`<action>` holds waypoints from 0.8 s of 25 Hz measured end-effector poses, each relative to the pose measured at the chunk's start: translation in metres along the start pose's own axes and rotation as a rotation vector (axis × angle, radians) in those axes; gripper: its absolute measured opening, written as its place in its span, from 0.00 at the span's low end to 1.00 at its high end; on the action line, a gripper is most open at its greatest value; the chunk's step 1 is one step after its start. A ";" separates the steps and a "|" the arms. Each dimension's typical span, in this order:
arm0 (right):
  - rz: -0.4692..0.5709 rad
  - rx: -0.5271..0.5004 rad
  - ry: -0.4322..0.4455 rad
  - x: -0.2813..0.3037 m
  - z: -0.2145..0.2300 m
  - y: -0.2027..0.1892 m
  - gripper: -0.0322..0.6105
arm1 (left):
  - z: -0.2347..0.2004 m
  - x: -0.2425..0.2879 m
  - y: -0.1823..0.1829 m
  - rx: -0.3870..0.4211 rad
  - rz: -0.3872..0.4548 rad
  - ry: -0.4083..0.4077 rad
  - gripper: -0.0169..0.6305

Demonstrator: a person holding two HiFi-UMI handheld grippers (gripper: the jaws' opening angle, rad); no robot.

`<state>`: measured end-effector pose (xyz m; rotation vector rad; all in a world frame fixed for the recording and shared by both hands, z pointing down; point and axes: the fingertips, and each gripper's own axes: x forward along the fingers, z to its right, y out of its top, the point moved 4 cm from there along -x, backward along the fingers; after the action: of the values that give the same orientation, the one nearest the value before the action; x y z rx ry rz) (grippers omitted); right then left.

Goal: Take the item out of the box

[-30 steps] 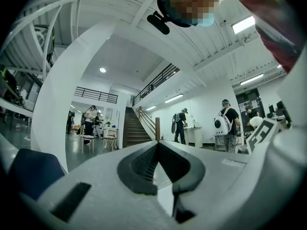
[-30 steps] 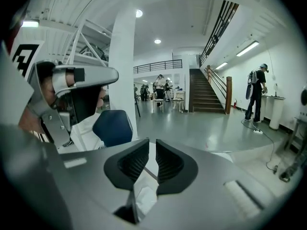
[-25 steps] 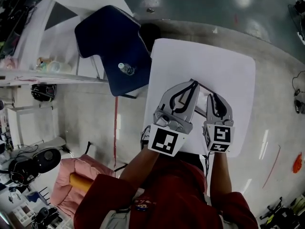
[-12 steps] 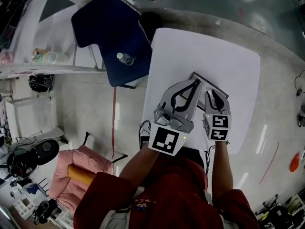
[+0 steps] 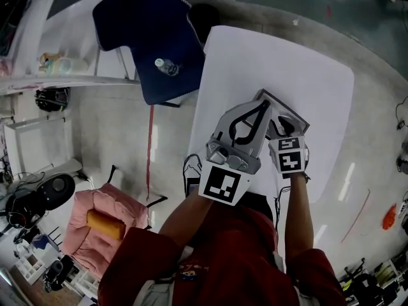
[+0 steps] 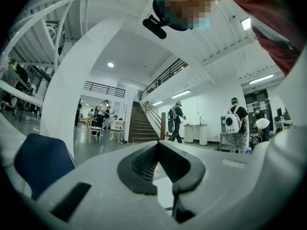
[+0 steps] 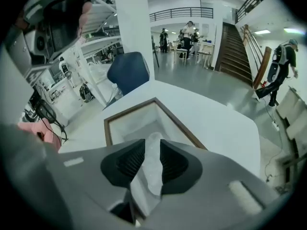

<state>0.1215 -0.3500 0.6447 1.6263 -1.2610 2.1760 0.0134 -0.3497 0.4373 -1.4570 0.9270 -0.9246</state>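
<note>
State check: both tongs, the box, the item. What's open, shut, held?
left tongs: shut, nothing between them.
right tongs: shut on the white item.
white item: gripped between the pads; whether it is fully clear of the box can't be told.
box: open, no lid on it, sitting on the white table.

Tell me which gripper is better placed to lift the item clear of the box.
Right, I'd say. The right gripper is shut on the white item above the open box, so it only needs to lift. The left gripper is shut on nothing.
</note>
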 end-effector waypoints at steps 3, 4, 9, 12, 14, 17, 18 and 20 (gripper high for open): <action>-0.075 -0.066 -0.012 0.009 0.001 -0.003 0.21 | -0.001 0.000 -0.003 -0.003 -0.003 0.008 0.03; -0.099 -0.091 -0.022 0.011 0.002 -0.004 0.21 | -0.002 -0.001 -0.004 -0.005 -0.004 0.012 0.03; -0.211 -0.194 -0.057 0.021 0.005 -0.011 0.20 | -0.004 -0.005 -0.008 -0.018 -0.008 0.028 0.03; -0.260 -0.209 -0.041 0.028 0.006 -0.011 0.20 | -0.009 -0.005 -0.008 -0.019 -0.012 0.035 0.03; -0.289 -0.218 -0.030 0.034 0.005 -0.012 0.20 | -0.014 -0.006 -0.010 -0.021 -0.011 0.042 0.03; -0.343 -0.224 -0.014 0.043 0.003 -0.021 0.20 | -0.016 -0.006 -0.013 -0.036 -0.019 0.047 0.03; -0.356 -0.225 -0.011 0.044 0.003 -0.023 0.19 | -0.016 -0.006 -0.013 -0.034 -0.018 0.046 0.03; -0.361 -0.220 -0.013 0.048 0.005 -0.021 0.19 | -0.018 -0.004 -0.011 -0.019 -0.015 0.042 0.03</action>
<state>0.1179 -0.3566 0.6968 1.6303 -1.0658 1.7513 -0.0038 -0.3522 0.4490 -1.4673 0.9594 -0.9627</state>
